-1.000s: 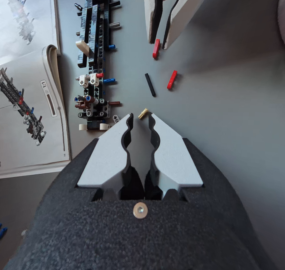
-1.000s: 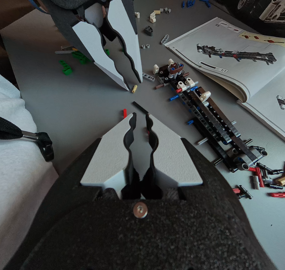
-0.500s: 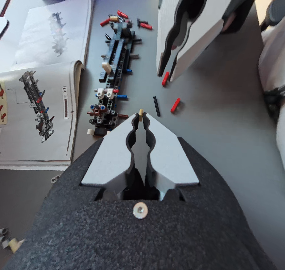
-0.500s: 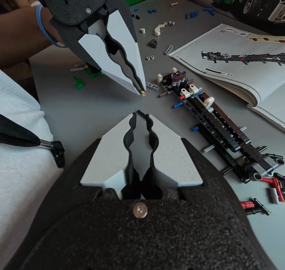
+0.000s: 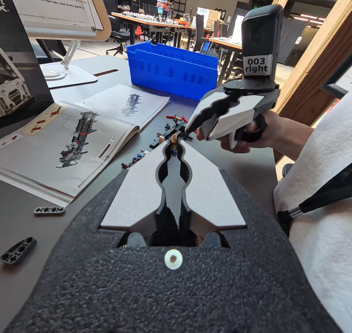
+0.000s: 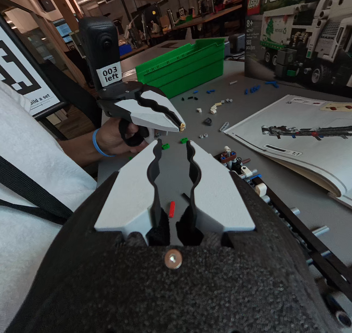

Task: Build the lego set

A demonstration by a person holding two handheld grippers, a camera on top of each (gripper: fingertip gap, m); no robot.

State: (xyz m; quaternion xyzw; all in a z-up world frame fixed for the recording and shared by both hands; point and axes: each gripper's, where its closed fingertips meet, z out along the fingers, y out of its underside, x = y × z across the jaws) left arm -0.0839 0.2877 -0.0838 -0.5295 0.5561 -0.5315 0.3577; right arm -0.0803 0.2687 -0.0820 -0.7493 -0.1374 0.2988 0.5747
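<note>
My left gripper [image 5: 173, 145] is shut on a small tan pin [image 5: 173, 142], held upright at the fingertips above the grey table. The right wrist view shows that gripper [image 6: 181, 128] with the tan pin [image 6: 182, 127] pinched at its tip. My right gripper [image 6: 172, 145] is open and holds nothing; it hovers over the table, with a red pin [image 6: 172, 209] and a thin black axle [image 6: 185, 197] lying below between its fingers. It also shows in the left wrist view [image 5: 196, 131], open, beside the long dark beam assembly [image 5: 171, 133].
The long dark assembly [image 6: 285, 209] lies to the right. An open instruction booklet [image 5: 66, 133] lies on the left. A blue bin [image 5: 171, 72], a green bin [image 6: 181, 68] and a picture box [image 6: 297, 34] stand at the back. Loose small parts [image 6: 213, 108] are scattered around. Less than 4 cm separates the two grippers' tips.
My left gripper closed on the tan pin lying on the table and lifted it. My right gripper rose from the table and opened wider, leaving the red pin and black axle below.
</note>
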